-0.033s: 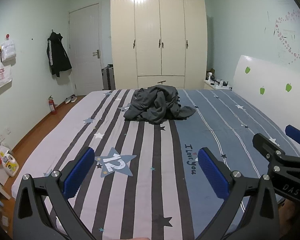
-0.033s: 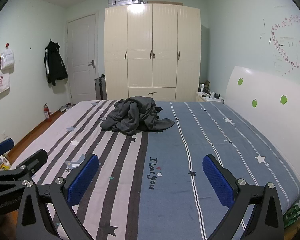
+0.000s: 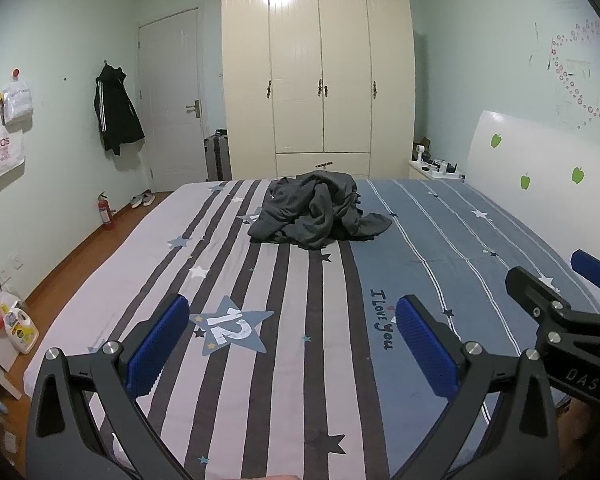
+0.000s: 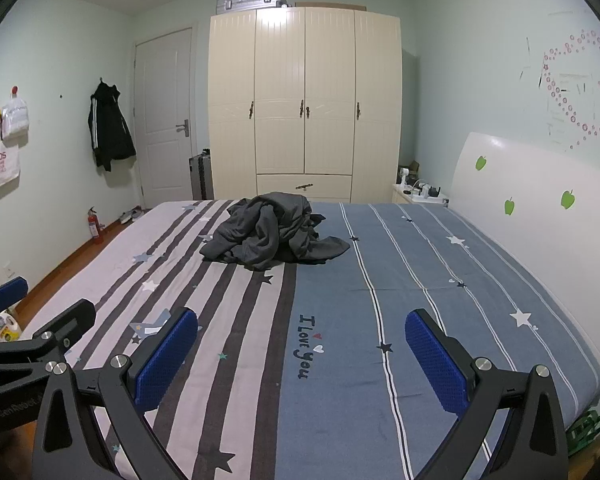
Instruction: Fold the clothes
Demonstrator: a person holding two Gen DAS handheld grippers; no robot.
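The crumpled dark grey cloth heap [image 3: 320, 210] lies far ahead on my striped bed cover [image 3: 260, 360]. My left gripper [image 3: 292, 344] and right gripper [image 4: 302, 356] both gape wide, holding nothing. Neither looks nearer.

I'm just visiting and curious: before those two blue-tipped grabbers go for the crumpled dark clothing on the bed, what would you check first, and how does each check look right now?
1. Left gripper open and holding nothing: ok.
2. Right gripper open and holding nothing: ok.
3. Dark garment in plain sight in both views: ok.
4. Bed between grippers and garment free of other things: ok.
5. Grippers close enough to grab: not ok, the garment lies well ahead near the far end.
6. A sleeve or hem to pinch identified: cannot tell, it is a bunched heap.
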